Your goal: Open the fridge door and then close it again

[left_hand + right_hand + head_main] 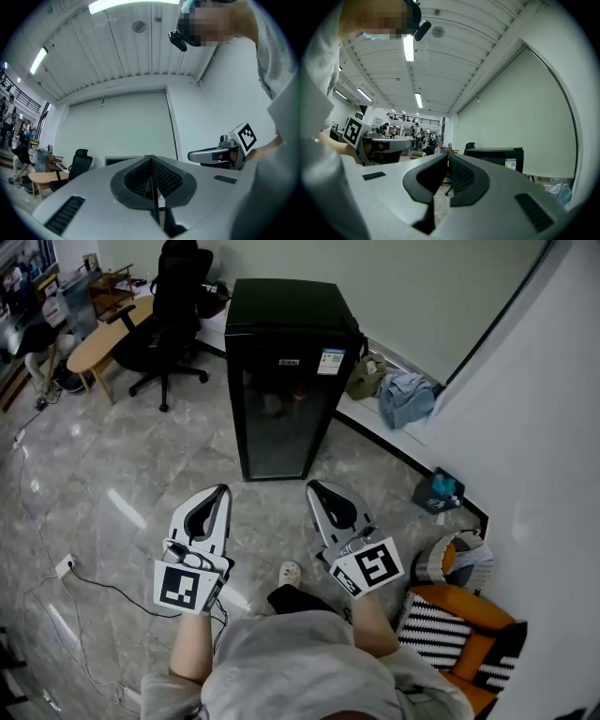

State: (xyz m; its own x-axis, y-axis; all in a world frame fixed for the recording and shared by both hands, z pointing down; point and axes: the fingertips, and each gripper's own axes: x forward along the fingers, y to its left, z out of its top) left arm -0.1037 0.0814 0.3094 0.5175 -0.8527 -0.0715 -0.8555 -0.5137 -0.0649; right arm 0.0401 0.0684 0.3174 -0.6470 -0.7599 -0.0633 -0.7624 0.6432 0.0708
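A black fridge (286,371) is seen standing on the grey marble floor (141,474) near the wall, its dark glass door closed and a small sticker (330,361) fixed at the door's upper right corner. Two hand-held grippers are pointed level towards it from a short way off. The left gripper (223,489) is shown with its jaws pressed together and nothing between them, and the right gripper (312,486) is likewise shown closed and empty. Neither gripper is in contact with the fridge. A black office chair (173,306) and a wooden worktop (108,334) are pictured to the fridge's left, with crumpled clothes (405,397) laid on a low ledge to its right.
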